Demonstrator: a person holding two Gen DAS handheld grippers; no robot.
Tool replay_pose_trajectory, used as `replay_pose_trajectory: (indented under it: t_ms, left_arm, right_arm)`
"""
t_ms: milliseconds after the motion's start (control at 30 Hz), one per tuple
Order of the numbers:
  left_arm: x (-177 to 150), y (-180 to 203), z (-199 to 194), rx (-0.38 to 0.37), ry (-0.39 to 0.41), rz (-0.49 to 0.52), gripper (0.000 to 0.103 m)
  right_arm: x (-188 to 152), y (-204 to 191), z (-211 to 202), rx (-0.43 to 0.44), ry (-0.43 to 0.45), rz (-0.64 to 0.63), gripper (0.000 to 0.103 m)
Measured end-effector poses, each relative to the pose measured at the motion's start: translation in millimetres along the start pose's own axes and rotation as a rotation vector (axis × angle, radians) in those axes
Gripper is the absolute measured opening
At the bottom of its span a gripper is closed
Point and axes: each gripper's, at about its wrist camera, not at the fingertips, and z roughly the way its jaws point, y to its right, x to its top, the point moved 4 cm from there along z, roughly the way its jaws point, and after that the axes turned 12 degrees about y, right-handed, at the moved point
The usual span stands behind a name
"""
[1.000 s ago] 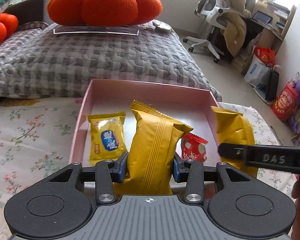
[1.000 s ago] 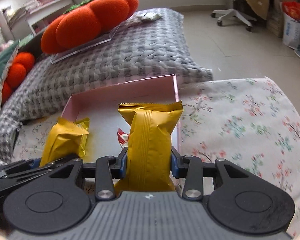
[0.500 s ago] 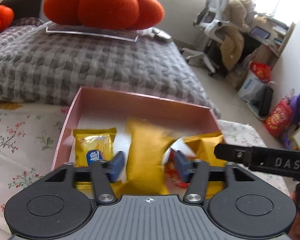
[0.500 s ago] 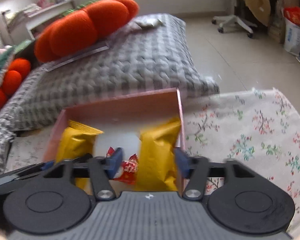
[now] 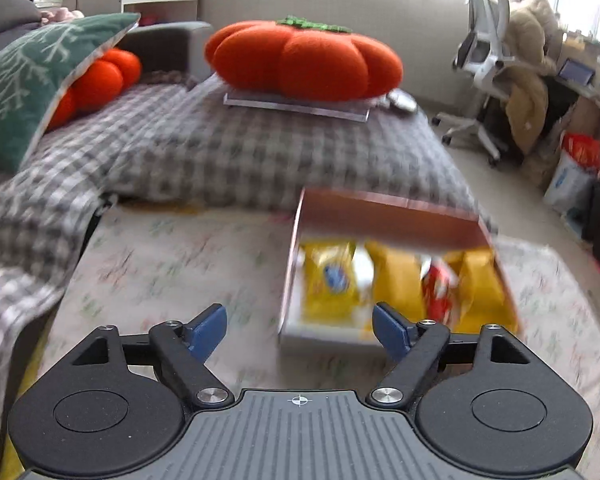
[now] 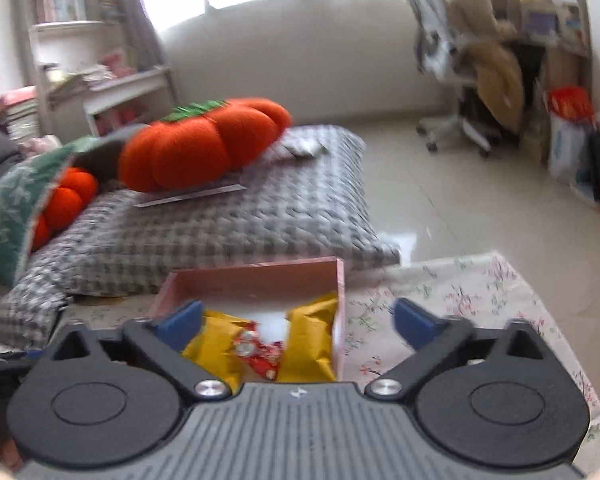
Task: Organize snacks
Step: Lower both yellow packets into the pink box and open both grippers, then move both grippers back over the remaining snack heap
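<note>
On the flowered cloth (image 5: 172, 264) in front of the grey checked cushion (image 5: 260, 160) sits a pink box (image 5: 384, 210), and all the snacks in view lie inside it. In the left wrist view the left gripper (image 5: 300, 326) has its blue-tipped fingers (image 5: 206, 328) spread wide with nothing between them; the box lies ahead and to the right, its near corner falling between the fingertips but beyond them, not touched. Inside, from left to right, are a yellow packet with a blue mark (image 5: 330, 280), a plain yellow bag (image 5: 396, 280), a small red packet (image 5: 440, 290) and another yellow bag (image 5: 482, 284) against the right wall. This view is smeared by motion, so whether the packets overlap is hard to say.

In the right wrist view the right gripper (image 6: 298, 318) is also spread wide and holds nothing. The box (image 6: 342, 280) sits between and just past its fingers, nearer the left fingertip (image 6: 180, 320). A yellow bag (image 6: 216, 340) lies by that fingertip, the red packet (image 6: 258, 352) in the middle, and a second yellow bag (image 6: 308, 340) leans on the right wall. None touches the fingers.

An orange pumpkin pillow (image 6: 204, 144) rests on the cushion behind, and a white office chair (image 5: 480, 60) stands by the desk.
</note>
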Motion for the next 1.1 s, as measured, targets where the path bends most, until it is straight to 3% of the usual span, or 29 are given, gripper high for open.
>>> replay_pose_trajectory:
  t_ms: [67, 167, 233, 367, 533, 733, 867, 1100]
  left_arm:
    - [-17.9, 2.6, -7.0, 0.001, -0.029, 0.028, 0.081]
    - [-34.1, 11.1, -13.8, -0.038, -0.072, 0.040, 0.081]
    - [-39.1, 14.2, -20.5, -0.075, -0.086, 0.028, 0.081]
    - [-40.1, 21.6, -30.2, -0.115, -0.074, 0.033, 0.081]
    - [-55.3, 30.8, -38.5, -0.146, -0.100, 0.079, 0.081]
    - [-67.3, 30.2, -48.0, -0.180, -0.106, 0.159, 0.081]
    - [-78.8, 31.3, -51.1, -0.290, -0.146, 0.184, 0.082]
    - [-102.4, 45.2, -57.0, -0.365, -0.172, 0.302, 0.082]
  right_arm:
    - [-10.3, -11.0, -9.8, -0.010, 0.006, -0.070, 0.103]
    - [-37.5, -16.7, 3.4, -0.046, -0.128, -0.165, 0.102]
    - [-46.4, -17.5, 7.6, -0.098, -0.165, -0.209, 0.094]
    - [-36.9, -25.8, -19.8, -0.139, -0.034, -0.295, 0.103]
    - [-48.1, -17.2, -33.8, -0.012, -0.010, -0.213, 0.103]
    - [-51.8, 2.8, -25.2, -0.026, -0.134, -0.096, 0.103]
    - [-55.1, 10.4, -18.3, -0.011, -0.194, -0.023, 0.100]
    - [-71.2, 7.1, -26.0, 0.008, -0.269, 0.036, 0.097]
